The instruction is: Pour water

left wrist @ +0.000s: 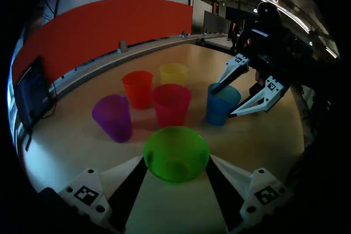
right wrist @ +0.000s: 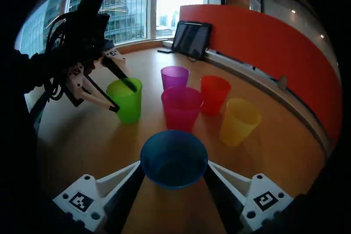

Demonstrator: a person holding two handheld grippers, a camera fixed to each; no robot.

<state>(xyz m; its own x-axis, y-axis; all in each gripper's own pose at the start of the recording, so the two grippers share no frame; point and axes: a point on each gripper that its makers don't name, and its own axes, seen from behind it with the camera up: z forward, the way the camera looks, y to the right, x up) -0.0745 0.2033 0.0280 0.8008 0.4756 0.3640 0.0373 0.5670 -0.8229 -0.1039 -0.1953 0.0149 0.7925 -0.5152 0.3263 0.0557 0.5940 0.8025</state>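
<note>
**Left gripper** (left wrist: 176, 160): the jaws are open to cup width, with one finger against each side of the green cup (left wrist: 176, 146) just under its rim. The cup sits centred between the jaws, upright, axis vertical, mouth up. In the right gripper view its base looks set on the bench (right wrist: 87, 146).

**Right gripper** (right wrist: 174, 166): same state. The jaws are closed onto the blue cup (right wrist: 174, 155), one finger on each side, cup centred and upright. In the left gripper view its base also appears to be down on the bench.

**Contents:** I cannot tell whether either cup holds water.

**Key relation:** the two held cups face each other across the cluster.
- From the left jaws, the blue cup lies ahead and to the right.
- From the right jaws, the green cup lies ahead and to the left.
- The pink cup (left wrist: 171, 102) stands straight ahead of both pairs of jaws, between the held cups and touching neither.
- From the left jaws, the purple cup (left wrist: 113, 115) and orange cup (left wrist: 138, 88) lie ahead-left, and the yellow cup (left wrist: 173, 73) is farthest ahead.

**Judgement:**
- The pour needs one cup lifted, carried to the other, and tipped until its axis leans over the receiving rim.
- Neither hand looks clearly nearer.
- The pink cup blocks the direct line, so the carry should pass above or beside it.
- The thin cup walls may flex under the squeeze.
</note>
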